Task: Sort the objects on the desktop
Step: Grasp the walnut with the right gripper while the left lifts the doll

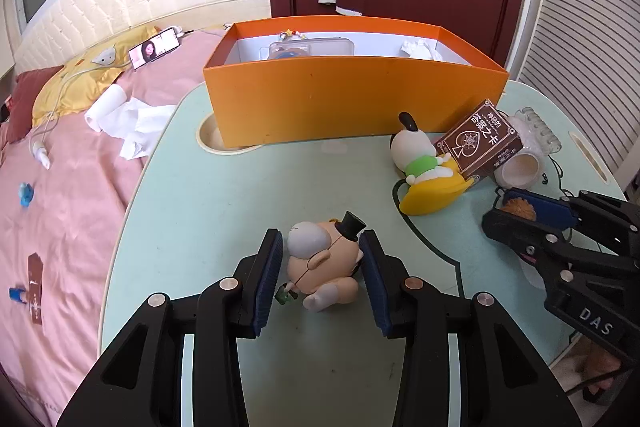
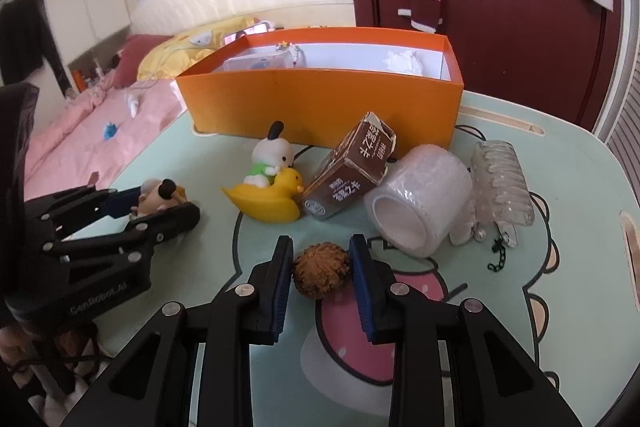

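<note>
Probably light, hard, bumpy: walnut (image 2: pixel 321 273) pinched across its middle by right gripper (image 2: pixel 321 281); left gripper (image 1: pixel 320 267) clamped on rigid figurine's (image 1: pixel 320 259) round body.

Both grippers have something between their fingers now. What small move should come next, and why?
Probably lift both straight up. The left gripper is closed on the top-hat figurine, and the right gripper has the walnut between its pads. Both things lie on the table, and the orange box has high walls.
</note>
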`<state>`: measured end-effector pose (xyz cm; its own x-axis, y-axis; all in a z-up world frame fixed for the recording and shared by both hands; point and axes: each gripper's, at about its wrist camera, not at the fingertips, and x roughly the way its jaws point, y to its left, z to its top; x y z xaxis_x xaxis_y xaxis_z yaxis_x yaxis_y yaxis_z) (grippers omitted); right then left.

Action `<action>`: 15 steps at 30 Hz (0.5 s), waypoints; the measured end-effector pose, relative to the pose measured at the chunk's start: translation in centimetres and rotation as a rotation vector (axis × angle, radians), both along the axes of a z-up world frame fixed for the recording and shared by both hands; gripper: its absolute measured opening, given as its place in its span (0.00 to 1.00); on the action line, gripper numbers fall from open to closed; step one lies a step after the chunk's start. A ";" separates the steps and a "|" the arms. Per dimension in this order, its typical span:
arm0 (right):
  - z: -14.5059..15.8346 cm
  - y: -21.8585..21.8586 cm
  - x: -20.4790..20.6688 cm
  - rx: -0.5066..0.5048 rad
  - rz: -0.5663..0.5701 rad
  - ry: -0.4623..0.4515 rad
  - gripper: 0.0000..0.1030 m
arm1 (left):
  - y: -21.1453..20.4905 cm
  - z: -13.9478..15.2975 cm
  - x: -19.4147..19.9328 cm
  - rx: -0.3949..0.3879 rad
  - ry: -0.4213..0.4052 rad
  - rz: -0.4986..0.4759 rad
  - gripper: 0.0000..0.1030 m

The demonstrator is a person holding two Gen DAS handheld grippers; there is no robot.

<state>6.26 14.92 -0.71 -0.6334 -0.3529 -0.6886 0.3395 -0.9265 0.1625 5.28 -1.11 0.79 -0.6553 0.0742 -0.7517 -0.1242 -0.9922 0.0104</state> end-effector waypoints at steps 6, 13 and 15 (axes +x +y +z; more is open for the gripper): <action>0.8 1.2 0.7 -0.005 -0.066 0.065 0.27 | 0.3 -0.1 0.1 -0.006 0.016 0.012 0.40; -0.3 1.4 0.1 -0.012 -0.083 0.004 0.27 | 0.4 -0.2 0.1 -0.006 0.020 0.014 0.40; -0.3 1.4 0.2 -0.011 -0.082 0.004 0.27 | 0.3 -0.2 0.1 -0.008 0.021 0.013 0.40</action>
